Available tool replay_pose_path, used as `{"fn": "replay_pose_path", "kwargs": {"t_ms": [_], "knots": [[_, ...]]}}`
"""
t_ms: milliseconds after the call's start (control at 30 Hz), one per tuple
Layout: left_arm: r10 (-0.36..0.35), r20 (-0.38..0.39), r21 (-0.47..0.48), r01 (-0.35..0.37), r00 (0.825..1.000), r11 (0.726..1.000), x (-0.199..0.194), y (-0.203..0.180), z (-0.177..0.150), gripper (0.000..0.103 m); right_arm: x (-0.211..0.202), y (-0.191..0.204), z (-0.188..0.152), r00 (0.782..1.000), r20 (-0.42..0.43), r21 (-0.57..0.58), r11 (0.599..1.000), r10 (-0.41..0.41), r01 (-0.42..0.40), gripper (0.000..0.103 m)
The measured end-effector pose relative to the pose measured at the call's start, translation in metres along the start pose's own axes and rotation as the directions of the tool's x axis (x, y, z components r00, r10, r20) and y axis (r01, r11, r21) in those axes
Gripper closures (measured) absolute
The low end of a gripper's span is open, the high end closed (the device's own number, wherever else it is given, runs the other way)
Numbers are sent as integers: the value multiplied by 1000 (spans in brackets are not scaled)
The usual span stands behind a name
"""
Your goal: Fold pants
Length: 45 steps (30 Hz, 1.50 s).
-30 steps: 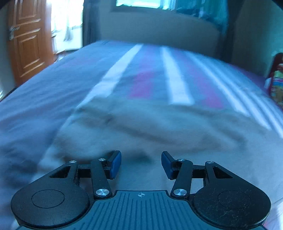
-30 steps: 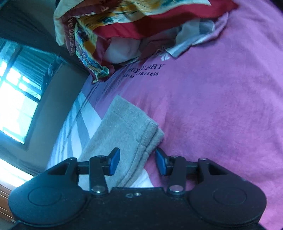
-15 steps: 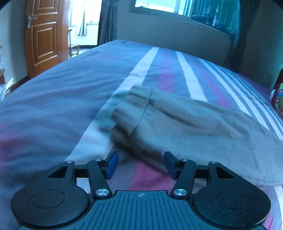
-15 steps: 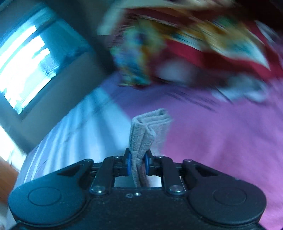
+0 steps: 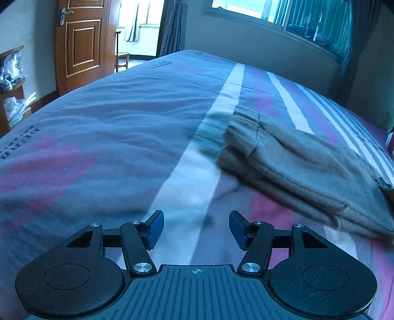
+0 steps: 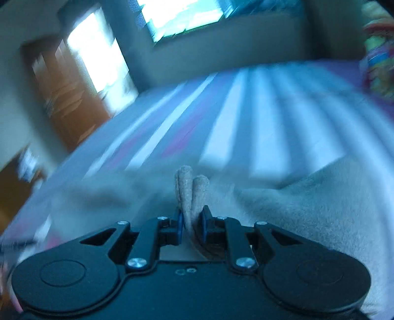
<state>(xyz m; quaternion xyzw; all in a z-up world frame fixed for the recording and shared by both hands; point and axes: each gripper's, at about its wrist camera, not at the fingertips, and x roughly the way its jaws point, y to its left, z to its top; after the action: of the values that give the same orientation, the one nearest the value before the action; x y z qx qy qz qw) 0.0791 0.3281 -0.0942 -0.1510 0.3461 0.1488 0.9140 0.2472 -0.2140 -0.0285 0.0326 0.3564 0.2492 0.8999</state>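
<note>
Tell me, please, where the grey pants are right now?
In the left wrist view the pants lie on the striped bedspread, right of the open left gripper; the right gripper pinches one end.

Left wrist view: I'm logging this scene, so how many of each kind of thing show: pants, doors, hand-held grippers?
Pants: 1
Doors: 1
Hand-held grippers: 1
Total: 3

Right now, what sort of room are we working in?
Most likely a home bedroom. The grey knit pants lie on a wide bed with a striped blue, white and magenta cover. Beyond it stand a panelled brown wooden door and a curtained window.
</note>
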Motion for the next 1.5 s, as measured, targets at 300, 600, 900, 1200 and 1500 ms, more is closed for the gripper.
{"fn": "replay_pose_path", "kwargs": {"t_ms": [300,600,900,1200,1500], "knots": [[-10,7,-13,11,1000,1000,-4,9,-11,44,3,41,-25,998,13,-196,979,-54,56,89],[-76,10,-15,76,997,997,-22,-16,-9,44,10,77,-46,983,-58,-246,952,173,-182,45],[-482,-64,-17,482,874,876,4,-152,10,45,-66,0,-46,985,159,-44,996,-73,81,73],[-653,-254,-223,613,714,758,80,-247,2,45,-106,-97,-73,959,127,169,958,-255,233,73],[-730,-37,-151,718,683,679,69,-276,5,92,-94,-104,-82,966,105,183,959,-237,216,74]]}}
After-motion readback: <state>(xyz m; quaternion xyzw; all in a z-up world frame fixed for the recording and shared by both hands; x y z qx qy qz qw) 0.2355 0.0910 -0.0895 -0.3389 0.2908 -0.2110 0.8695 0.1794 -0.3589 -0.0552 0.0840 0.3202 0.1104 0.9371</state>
